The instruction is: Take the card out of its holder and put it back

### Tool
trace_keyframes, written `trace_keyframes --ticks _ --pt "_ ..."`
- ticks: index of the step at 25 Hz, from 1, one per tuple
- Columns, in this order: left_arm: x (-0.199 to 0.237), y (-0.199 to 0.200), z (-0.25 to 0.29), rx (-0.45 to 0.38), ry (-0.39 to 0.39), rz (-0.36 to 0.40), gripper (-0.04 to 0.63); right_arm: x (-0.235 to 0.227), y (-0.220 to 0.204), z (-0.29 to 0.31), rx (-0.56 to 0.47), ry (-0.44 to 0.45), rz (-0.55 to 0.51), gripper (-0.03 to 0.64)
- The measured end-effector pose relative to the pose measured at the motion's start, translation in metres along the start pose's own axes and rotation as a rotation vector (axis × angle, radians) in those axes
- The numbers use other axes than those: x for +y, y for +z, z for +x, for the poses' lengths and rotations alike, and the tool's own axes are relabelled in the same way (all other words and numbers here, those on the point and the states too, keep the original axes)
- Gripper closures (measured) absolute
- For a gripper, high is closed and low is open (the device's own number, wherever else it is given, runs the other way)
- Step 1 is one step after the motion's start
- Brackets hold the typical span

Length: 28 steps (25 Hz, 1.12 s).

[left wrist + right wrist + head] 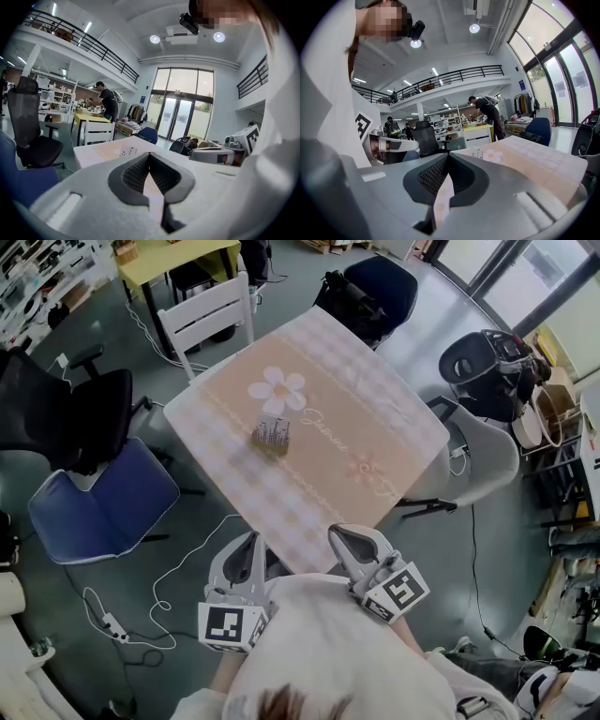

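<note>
A small card holder (271,437) with a card standing in it sits near the middle of the table, on a peach and white checked cloth (356,418) with a flower print. It shows far off in the left gripper view (127,151) and in the right gripper view (480,152). Both grippers are held close to my body at the table's near edge, well short of the holder. My left gripper (249,540) has its jaws together and empty (149,154). My right gripper (343,533) is also shut, with nothing between its jaws (448,157).
A white wooden chair (208,315) stands at the table's far side, a blue chair (103,498) and a black office chair (75,418) to the left, a grey chair (487,460) to the right. Cables (141,615) lie on the floor. A person (107,105) stands at a yellow table.
</note>
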<state>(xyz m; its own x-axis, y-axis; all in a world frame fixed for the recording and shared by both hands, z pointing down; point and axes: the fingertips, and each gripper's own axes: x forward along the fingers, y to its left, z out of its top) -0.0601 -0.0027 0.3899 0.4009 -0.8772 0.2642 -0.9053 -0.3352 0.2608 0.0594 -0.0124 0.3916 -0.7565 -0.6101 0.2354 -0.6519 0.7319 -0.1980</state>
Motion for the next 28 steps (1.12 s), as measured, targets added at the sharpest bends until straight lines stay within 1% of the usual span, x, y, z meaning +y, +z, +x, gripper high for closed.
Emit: trace_keyframes --ticks 1,3,5,9,14,18,23,25,28 --pt "0.002 0.002 0.002 -0.009 -0.007 -0.008 0.596 0.000 0.000 0.001 -0.005 -0.009 0.000 0.618" --pt "0.006 0.002 0.005 -0.007 -0.022 -0.001 0.595 -0.002 -0.001 0.003 -0.013 -0.029 0.000 0.618" --pt "0.010 -0.002 0.008 0.011 -0.036 0.012 0.595 -0.003 -0.003 0.005 -0.016 -0.047 0.001 0.618" --pt "0.011 -0.009 0.013 0.046 -0.073 0.007 0.595 -0.004 -0.005 0.003 -0.031 -0.085 0.030 0.618" --pt "0.010 -0.012 0.021 0.070 -0.096 -0.025 0.595 -0.007 -0.008 0.003 -0.030 -0.112 0.051 0.618" --pt "0.008 -0.014 0.027 0.076 -0.092 -0.045 0.595 -0.012 -0.009 0.002 -0.020 -0.110 0.058 0.618" --pt "-0.001 -0.010 0.036 0.076 -0.080 -0.029 0.595 -0.025 0.001 0.001 -0.020 -0.092 0.052 0.618" --pt "-0.002 -0.010 0.036 0.080 -0.071 -0.014 0.595 -0.030 0.005 0.003 -0.018 -0.078 0.051 0.618" --pt "0.000 -0.005 0.036 0.062 -0.037 -0.017 0.595 -0.030 0.009 0.010 -0.014 -0.039 0.047 0.618"
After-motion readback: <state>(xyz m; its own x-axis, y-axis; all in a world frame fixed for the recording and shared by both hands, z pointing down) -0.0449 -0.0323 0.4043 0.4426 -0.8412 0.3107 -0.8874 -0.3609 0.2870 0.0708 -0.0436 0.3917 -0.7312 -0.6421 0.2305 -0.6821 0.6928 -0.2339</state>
